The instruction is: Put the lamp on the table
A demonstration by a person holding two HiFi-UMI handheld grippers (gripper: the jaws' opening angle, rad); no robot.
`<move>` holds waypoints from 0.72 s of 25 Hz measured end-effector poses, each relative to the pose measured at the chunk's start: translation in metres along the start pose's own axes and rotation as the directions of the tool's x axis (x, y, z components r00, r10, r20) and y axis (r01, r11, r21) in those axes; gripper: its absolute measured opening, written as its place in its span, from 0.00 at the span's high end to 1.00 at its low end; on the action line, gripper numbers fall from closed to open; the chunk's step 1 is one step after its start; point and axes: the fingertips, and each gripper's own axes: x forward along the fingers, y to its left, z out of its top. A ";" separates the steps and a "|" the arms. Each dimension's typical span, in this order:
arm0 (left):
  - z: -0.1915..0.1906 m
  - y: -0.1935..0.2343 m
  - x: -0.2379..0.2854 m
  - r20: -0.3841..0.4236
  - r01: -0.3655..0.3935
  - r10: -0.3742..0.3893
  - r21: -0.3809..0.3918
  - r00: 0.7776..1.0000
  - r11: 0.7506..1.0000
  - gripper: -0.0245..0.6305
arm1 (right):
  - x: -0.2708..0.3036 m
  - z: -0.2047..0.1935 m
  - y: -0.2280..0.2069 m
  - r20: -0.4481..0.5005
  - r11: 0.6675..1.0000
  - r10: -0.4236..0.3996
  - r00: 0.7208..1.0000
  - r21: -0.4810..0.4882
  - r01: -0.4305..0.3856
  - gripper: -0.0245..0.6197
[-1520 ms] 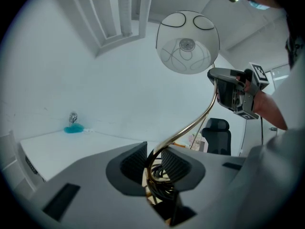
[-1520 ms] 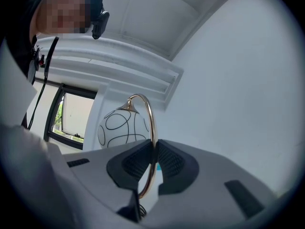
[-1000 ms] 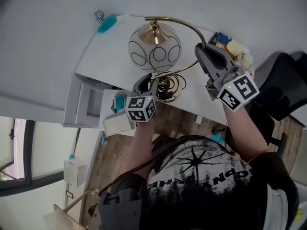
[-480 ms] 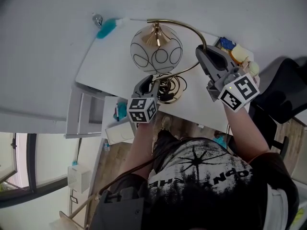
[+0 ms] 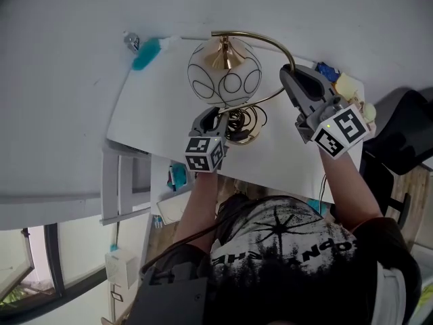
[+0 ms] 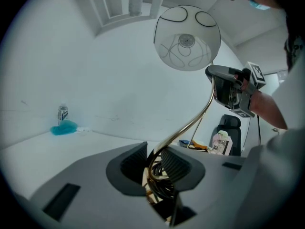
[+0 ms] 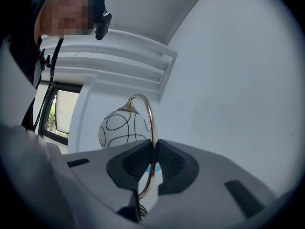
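Note:
The lamp has a white globe shade (image 5: 224,73) with black line drawings and a curved gold arm (image 5: 260,40). Its base with a coiled dark cord (image 5: 240,126) is over the white table (image 5: 155,107); I cannot tell whether it rests there. My left gripper (image 5: 216,117) is shut on the lower stem (image 6: 200,116) just above the cord, under the globe (image 6: 187,38). My right gripper (image 5: 289,73) is shut on the gold arm (image 7: 151,128) higher up, with the globe (image 7: 121,128) beyond it. The left gripper (image 6: 154,163) and right gripper (image 7: 153,161) pinch the thin tube between ribbed pads.
A blue duster (image 5: 143,54) and a small bottle (image 5: 130,40) lie at the table's far left corner. Small yellow and blue items (image 5: 345,83) crowd the far right corner. A black chair (image 5: 406,134) stands to the right. A white wall runs behind the table.
Both grippers and the lamp have shifted a little farther in over the table, away from its near edge. Both grips look unchanged.

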 end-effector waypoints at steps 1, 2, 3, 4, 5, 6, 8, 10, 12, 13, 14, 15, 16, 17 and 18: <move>0.001 0.007 0.004 -0.003 0.004 -0.004 0.001 1.000 1.000 0.81 | 0.007 -0.002 -0.002 -0.001 1.000 -0.004 1.000 0.000 0.004 0.90; 0.002 0.014 0.009 -0.005 0.006 -0.006 0.002 1.000 1.000 0.81 | 0.014 -0.005 -0.005 -0.003 1.000 -0.008 1.000 0.002 0.008 0.90; 0.003 0.021 0.014 -0.007 0.008 -0.008 0.003 1.000 1.000 0.82 | 0.021 -0.007 -0.007 -0.005 1.000 -0.011 1.000 0.003 0.011 0.90; 0.005 0.028 0.019 -0.007 0.009 -0.009 0.004 1.000 1.000 0.81 | 0.028 -0.010 -0.011 -0.007 1.000 -0.015 1.000 0.003 0.015 0.90; 0.007 0.034 0.025 -0.006 0.012 -0.012 0.004 1.000 1.000 0.81 | 0.035 -0.011 -0.014 -0.008 1.000 -0.019 1.000 0.002 0.019 0.90; 0.009 0.039 0.030 -0.006 0.014 -0.014 0.002 1.000 1.000 0.81 | 0.042 -0.013 -0.018 -0.009 1.000 -0.021 1.000 0.000 0.021 0.90; 0.008 0.049 0.039 -0.008 0.017 -0.017 -0.004 1.000 1.000 0.81 | 0.054 -0.019 -0.022 -0.011 1.000 -0.020 1.000 -0.002 0.020 0.90; 0.007 0.059 0.047 -0.012 0.020 -0.020 -0.009 1.000 1.000 0.81 | 0.064 -0.025 -0.026 -0.015 1.000 -0.018 1.000 -0.002 0.018 0.90; 0.005 0.068 0.056 -0.017 0.027 -0.027 -0.012 0.999 1.000 0.81 | 0.074 -0.031 -0.032 -0.020 1.000 -0.018 1.000 -0.001 0.018 0.90; 0.004 0.072 0.060 -0.019 0.029 -0.029 -0.015 0.999 0.999 0.81 | 0.078 -0.035 -0.034 -0.024 1.000 -0.017 1.000 -0.001 0.017 0.90; 0.002 0.076 0.064 -0.020 0.030 -0.030 -0.018 0.999 0.999 0.81 | 0.083 -0.039 -0.037 -0.029 1.000 -0.017 0.999 -0.001 0.017 0.90; 0.000 0.080 0.069 -0.021 0.029 -0.029 -0.019 0.999 0.999 0.81 | 0.087 -0.043 -0.040 -0.034 1.000 -0.017 0.999 -0.001 0.017 0.90; -0.001 0.084 0.073 -0.021 0.027 -0.028 -0.019 0.999 0.999 0.81 | 0.092 -0.046 -0.042 -0.037 1.000 -0.017 0.999 -0.002 0.017 0.90; -0.001 0.090 0.077 -0.021 0.025 -0.026 -0.016 0.999 1.000 0.82 | 0.098 -0.049 -0.044 -0.038 1.000 -0.017 0.999 -0.004 0.017 0.90; -0.002 0.095 0.081 -0.022 0.024 -0.025 -0.014 0.999 1.000 0.81 | 0.103 -0.052 -0.046 -0.039 1.000 -0.017 0.999 -0.005 0.017 0.90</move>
